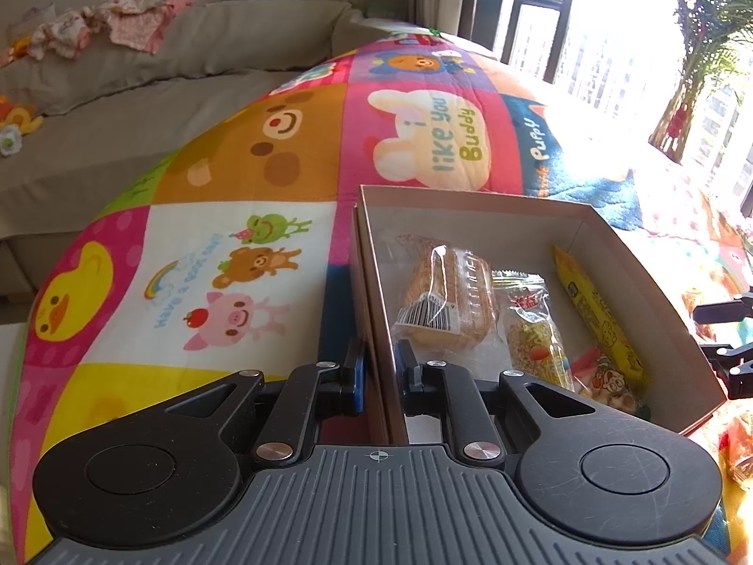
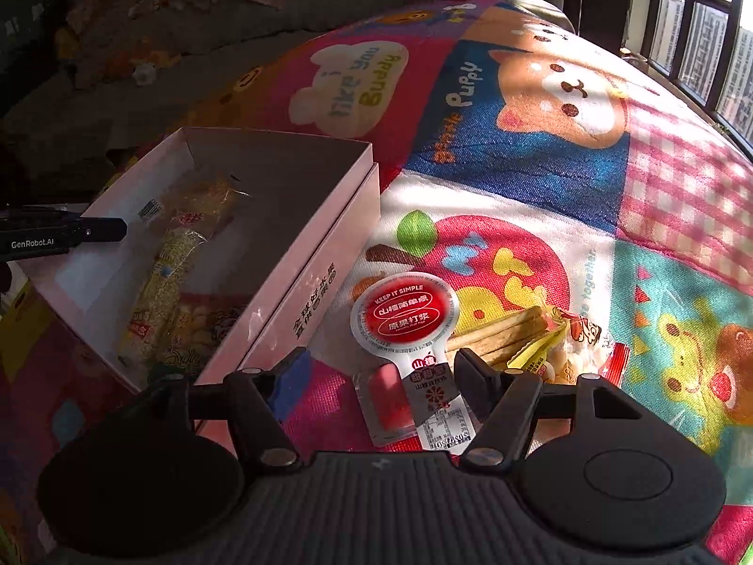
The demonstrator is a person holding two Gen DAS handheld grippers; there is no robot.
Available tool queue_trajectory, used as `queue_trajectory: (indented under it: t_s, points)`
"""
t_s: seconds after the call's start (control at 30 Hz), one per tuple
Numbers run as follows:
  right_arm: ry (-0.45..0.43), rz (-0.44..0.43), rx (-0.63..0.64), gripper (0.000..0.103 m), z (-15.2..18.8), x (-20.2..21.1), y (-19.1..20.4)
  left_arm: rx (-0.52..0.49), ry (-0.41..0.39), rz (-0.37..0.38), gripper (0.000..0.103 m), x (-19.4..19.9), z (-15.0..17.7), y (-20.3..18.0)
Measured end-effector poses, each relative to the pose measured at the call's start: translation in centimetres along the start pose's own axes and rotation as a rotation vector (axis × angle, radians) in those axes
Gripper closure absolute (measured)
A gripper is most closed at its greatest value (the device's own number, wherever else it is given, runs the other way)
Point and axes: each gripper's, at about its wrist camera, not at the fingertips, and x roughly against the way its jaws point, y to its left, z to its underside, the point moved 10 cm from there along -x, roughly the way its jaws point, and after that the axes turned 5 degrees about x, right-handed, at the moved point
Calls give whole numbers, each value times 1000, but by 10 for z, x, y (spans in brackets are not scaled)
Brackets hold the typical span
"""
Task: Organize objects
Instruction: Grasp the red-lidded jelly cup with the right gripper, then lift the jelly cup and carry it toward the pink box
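On a bright play mat (image 1: 244,254) with cartoon animals sits an open box (image 1: 470,202). Three snack packs lie inside it: a cake pack (image 1: 447,301), a rice bar (image 1: 536,329) and a yellow stick (image 1: 597,310). A few more small snacks lie in the box's near corner.

The left hand-held gripper (image 1: 380,376) is clamped on the near wall of the box, one finger outside and one inside.

The right hand-held gripper (image 2: 383,376) has its jaws apart. It hangs over a jelly pack (image 2: 407,325) with a round red lid, which lies on the mat just beside the box. The pack's lower end sits between the fingers, but the pads do not press on it. A biscuit pack (image 2: 508,334) lies on the mat just beside the jelly pack.

A grey sofa (image 1: 141,108) stands behind the mat.
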Motion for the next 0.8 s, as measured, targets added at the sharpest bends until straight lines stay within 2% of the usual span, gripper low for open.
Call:
queue_trajectory:
  t_s: [0.07,0.17,0.27,0.4,0.47,0.5,0.63,0.8]
  points:
    - [-20,74,85,37,-6,0,2,-3,0,-3,88,0,1,0]
    - [-18,131,161,38,-15,-15,-3,-3,2,-3,87,1,0,0]
    - [-1,126,175,36,-20,-34,-14,-3,3,-3,87,1,0,1]
    - [18,71,109,37,-18,-47,-24,-3,3,-5,87,1,1,1]
    - [9,45,85,51,-16,-43,-20,-2,4,-4,87,2,1,1]
    - [5,43,75,67,-16,-40,-17,-2,4,-4,87,2,1,1]
    - [-20,71,26,88,-11,-13,-12,-1,3,-5,87,2,1,1]
    - [-50,87,-85,89,5,39,-10,2,1,-3,87,2,1,1]
